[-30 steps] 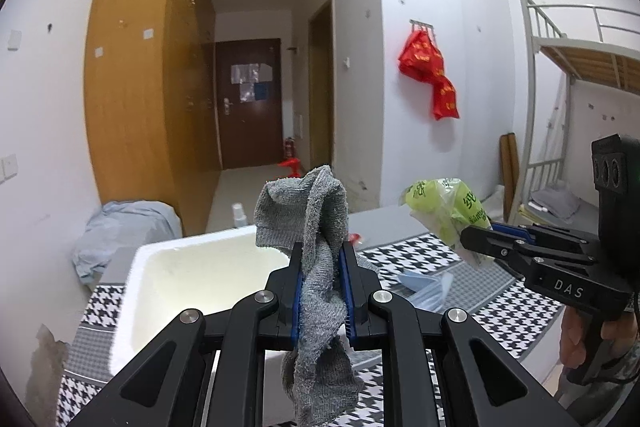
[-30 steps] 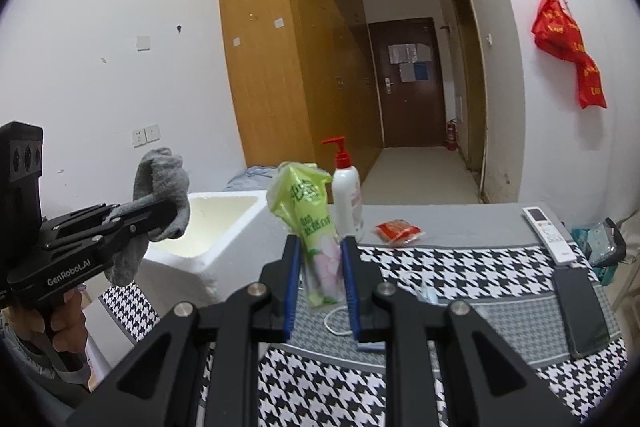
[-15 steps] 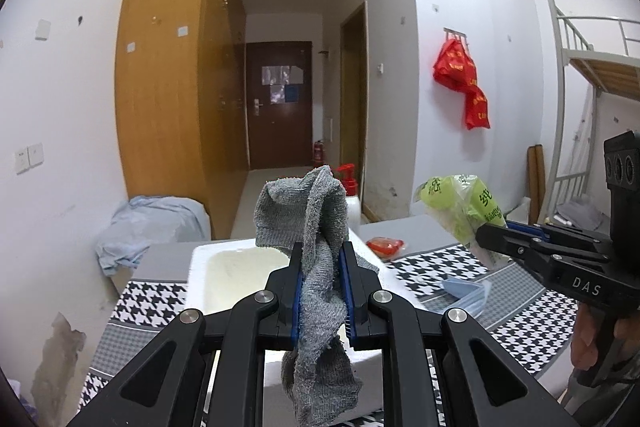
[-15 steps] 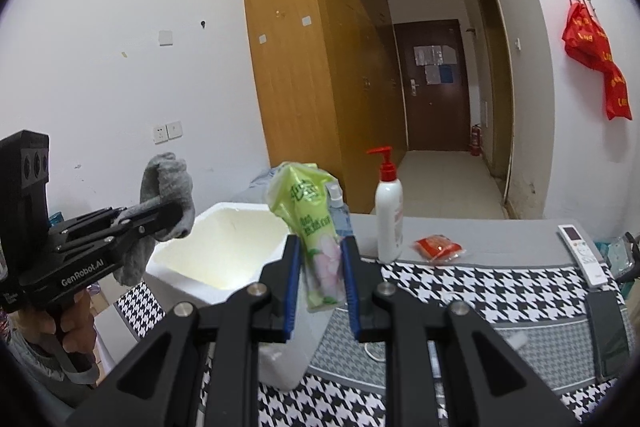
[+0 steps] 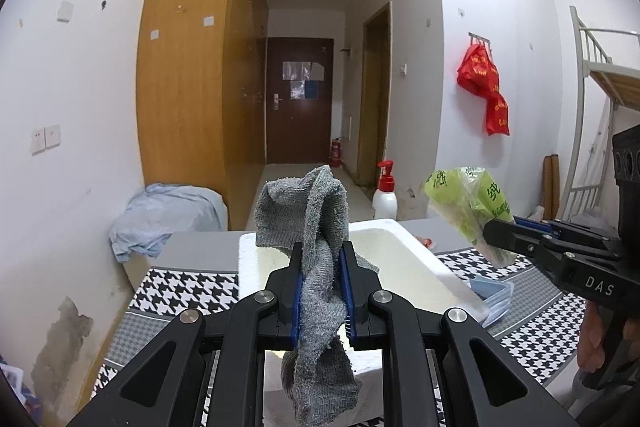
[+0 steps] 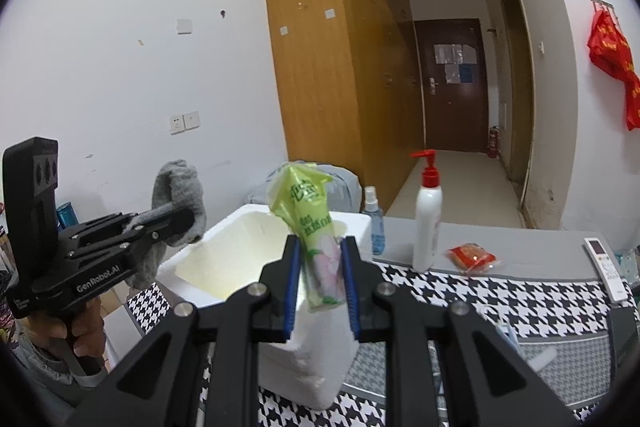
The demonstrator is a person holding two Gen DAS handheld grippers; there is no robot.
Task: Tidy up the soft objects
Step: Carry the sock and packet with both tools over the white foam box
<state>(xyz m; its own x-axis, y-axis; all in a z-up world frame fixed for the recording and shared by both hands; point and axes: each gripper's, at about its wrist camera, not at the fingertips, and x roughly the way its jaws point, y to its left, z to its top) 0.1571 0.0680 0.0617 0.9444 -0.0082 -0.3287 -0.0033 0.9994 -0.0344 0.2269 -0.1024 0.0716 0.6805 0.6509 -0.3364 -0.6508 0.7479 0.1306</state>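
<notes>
Houndstooth-covered table [image 6: 520, 303], white foam box [image 5: 404, 267] just ahead of both claws. Left gripper [image 5: 322, 291] clamps grey cloth [image 5: 316, 227]; right gripper [image 6: 320, 291] clamps green packet [image 6: 312, 215] — carry stage. Next, probably: advance over the box opening, then release.

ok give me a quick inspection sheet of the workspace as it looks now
surface: table under a houndstooth cloth
job's things: grey towel and green packet, both held above the white foam box; box looks empty
clutter: pump bottle, spray bottle, red sachet, remote, clear plastic trays
grippers: left gripper shut on the towel; right gripper shut on the packet
cables: nothing seen
surroundings: wooden wardrobe, dark door, red bag on wall, bunk bed
</notes>
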